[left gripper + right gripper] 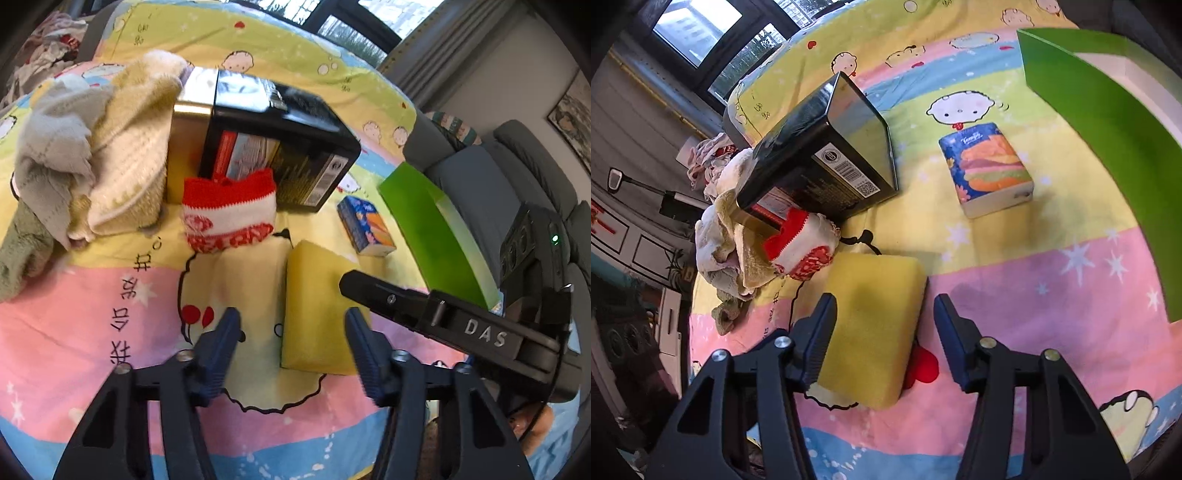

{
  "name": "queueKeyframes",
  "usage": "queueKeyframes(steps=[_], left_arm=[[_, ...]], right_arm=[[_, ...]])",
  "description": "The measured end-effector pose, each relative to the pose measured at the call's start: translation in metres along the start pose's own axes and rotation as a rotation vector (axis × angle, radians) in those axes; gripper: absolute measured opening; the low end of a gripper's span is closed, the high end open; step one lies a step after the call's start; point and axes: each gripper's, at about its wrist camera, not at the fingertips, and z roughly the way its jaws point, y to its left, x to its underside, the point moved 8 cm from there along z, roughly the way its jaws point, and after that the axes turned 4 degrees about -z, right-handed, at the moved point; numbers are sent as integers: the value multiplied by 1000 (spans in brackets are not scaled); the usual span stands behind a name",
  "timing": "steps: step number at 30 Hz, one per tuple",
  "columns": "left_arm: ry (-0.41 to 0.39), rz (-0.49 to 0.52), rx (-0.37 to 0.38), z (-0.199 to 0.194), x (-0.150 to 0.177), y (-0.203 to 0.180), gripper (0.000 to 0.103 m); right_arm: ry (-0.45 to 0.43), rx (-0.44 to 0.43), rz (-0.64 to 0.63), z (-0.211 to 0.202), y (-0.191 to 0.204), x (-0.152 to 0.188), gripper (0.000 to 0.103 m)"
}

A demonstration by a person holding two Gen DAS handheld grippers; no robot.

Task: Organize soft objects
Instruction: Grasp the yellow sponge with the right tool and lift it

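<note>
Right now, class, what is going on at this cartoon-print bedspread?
A person is holding two grippers over a yellow sponge on the bedspread. The right gripper has its jaws either side of the sponge, not clearly pressing it. The left gripper hovers at the sponge's other end, jaws apart. A red and white knit piece, a towel pile, a black tin, a tissue pack and a green box lie around.

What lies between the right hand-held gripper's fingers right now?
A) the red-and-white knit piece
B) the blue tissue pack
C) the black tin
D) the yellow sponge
D: in the right wrist view the yellow sponge sits in the gap of the right hand-held gripper, while the blue tissue pack lies farther off on the bedsheet.
</note>
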Motion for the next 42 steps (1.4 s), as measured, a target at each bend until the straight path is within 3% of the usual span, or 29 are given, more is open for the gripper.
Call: queueKeyframes(steps=[4,9,11,15,28,42], left_arm=[[25,2,28,7,6,-3,53],[66,-23,44,19,14,-3,51],[57,-16,60,19,15,-6,44],[37,16,44,14,16,-11,43],[-64,80,83,-17,2,-35,42],[-138,117,77,-36,-4,-47,42]], right_arm=[[18,5,-6,7,2,2,43],[27,-4,-10,13,0,2,42],[30,-14,-4,14,-2,2,41],[22,-21,-7,12,-2,1,39],[-134,-19,-101,-31,20,-11,37],[-201,-33,-120,-52,35,-14,37]])
